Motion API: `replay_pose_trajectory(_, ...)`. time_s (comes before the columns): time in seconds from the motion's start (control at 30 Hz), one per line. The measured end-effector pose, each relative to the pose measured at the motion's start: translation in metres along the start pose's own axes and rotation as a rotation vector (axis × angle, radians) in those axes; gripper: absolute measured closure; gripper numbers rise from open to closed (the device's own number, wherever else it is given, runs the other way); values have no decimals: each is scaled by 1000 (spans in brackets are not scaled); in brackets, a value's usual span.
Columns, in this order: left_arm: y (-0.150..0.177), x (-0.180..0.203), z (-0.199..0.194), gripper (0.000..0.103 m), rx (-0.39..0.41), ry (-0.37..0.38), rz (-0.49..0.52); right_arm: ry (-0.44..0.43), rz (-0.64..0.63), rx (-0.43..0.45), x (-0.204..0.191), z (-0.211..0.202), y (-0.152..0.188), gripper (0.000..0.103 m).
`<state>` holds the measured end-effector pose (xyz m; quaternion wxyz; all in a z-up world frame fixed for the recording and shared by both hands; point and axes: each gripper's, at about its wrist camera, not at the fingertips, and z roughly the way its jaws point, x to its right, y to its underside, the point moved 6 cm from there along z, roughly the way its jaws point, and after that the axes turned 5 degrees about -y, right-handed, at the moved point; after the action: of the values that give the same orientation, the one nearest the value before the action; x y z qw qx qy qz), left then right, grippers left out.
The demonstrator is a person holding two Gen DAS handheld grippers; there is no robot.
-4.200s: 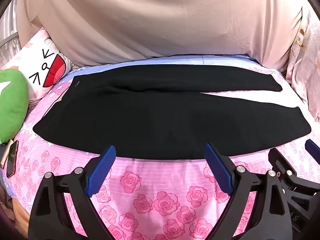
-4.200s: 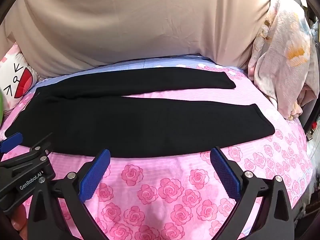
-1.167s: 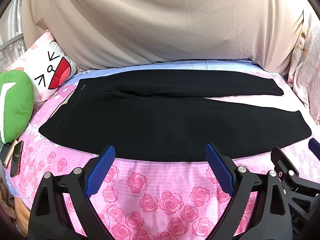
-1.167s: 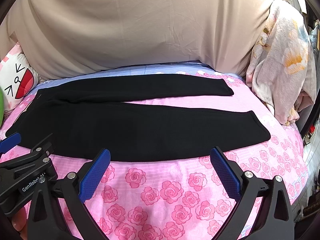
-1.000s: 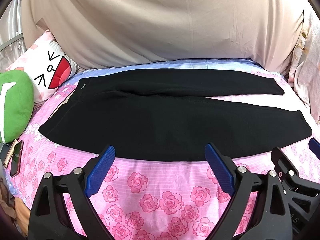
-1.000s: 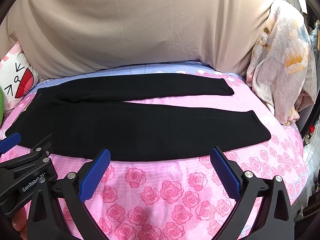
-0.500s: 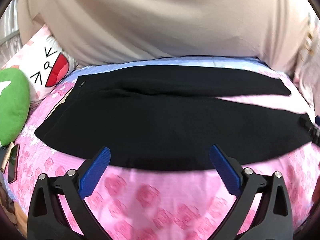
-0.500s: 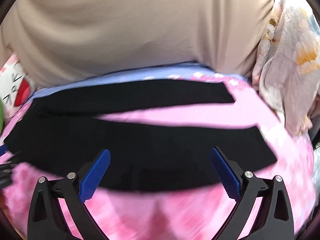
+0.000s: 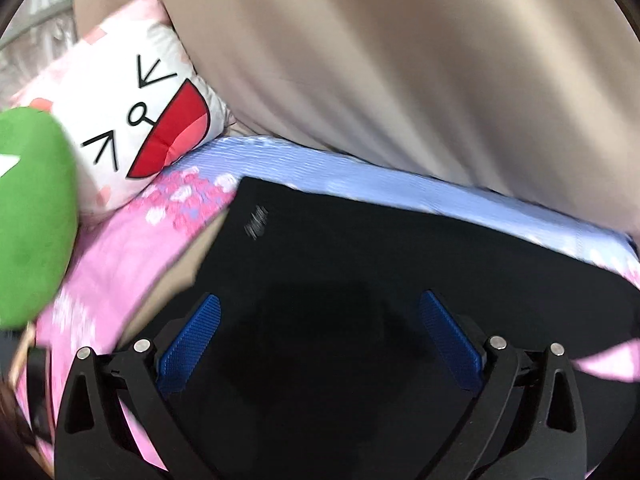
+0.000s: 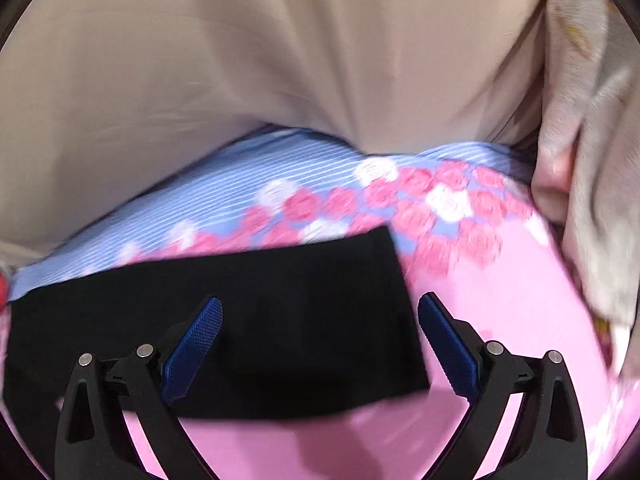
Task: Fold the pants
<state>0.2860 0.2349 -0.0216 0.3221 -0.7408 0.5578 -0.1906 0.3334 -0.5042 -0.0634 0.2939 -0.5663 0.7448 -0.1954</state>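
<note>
Half a second ago both my grippers hung back over the near edge of the bed with the whole pair of black knit pants spread out ahead; now each has swept forward and low over the cloth, and both views are smeared by the motion. I read this as the reach for the first fold, with nothing gripped yet. My left gripper has its blue-padded jaws wide apart, empty, above the waistband end of the pants, whose far left corner with a small pale label lies ahead and to the left, near the white cartoon-face pillow and the green plush cushion. My right gripper also has its jaws spread and empty, and the far leg's hem sits between them: the left pad is over black cloth, the right pad over the pink rose-print bedsheet just past the hem edge. The pants lie flat on the bed, in front of the beige draped cloth.
</note>
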Motion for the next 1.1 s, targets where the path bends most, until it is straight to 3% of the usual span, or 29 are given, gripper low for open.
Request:
replay_pose_trajectory(0.07, -28, -23, 46, 5, -56, -35, -41, 5, 3, -27, 3, 18, -7, 7)
replay_pose_trajectory(0.13, -49, -43, 82, 5, -78, -128, -75, 3, 19, -59, 6, 33, -12, 7)
replay_pose_trajectory(0.27, -75, -52, 139, 5, -89, -222, -12, 3, 13, -92, 2, 54, -14, 5)
replay_pose_trajectory(0.33, -77, -56, 174, 5, -152, -231, -13, 20, -15, -93, -3, 60, -18, 7)
replay_pose_trajectory(0.37, -74, -55, 187, 6, -191, -219, -27, 26, -20, -88, -5, 61, -18, 10)
replay_pose_trajectory(0.4, -74, -58, 197, 14, -217, -198, -41, 33, -21, -85, -6, 63, -19, 20)
replay_pose_trajectory(0.43, -73, -58, 206, 22, -235, -160, -61, 35, -24, -80, -10, 61, -18, 39)
replay_pose_trajectory(0.47, -75, -59, 208, 37, -230, -97, -95, 14, -28, -71, -15, 60, -20, 54)
replay_pose_trajectory(0.5, -78, -61, 205, 61, -217, -78, -121, -23, -29, -72, -21, 58, -20, 88)
replay_pose_trajectory(0.53, -80, -62, 202, 75, -213, -73, -128, -66, -22, -82, -26, 56, -19, 90)
replay_pose_trajectory(0.57, -81, -61, 198, 81, -222, -35, -134, -56, -40, -76, -33, 53, -18, 90)
replay_pose_trajectory(0.7, -88, -62, 148, 85, -119, -4, -86, -63, -90, 2, -56, 22, -19, 92)
replay_pose_trajectory(0.83, -82, -76, 61, 88, -7, 67, -61, -134, -101, 118, -65, -46, -15, 92)
replay_pose_trajectory(0.97, -49, -102, -14, 87, 49, 79, -32, -167, -167, 179, -62, -117, 20, 92)
replay_pose_trajectory(1.1, 15, -139, -57, 86, -7, 59, -56, -161, -200, 185, -39, -160, 82, 92)
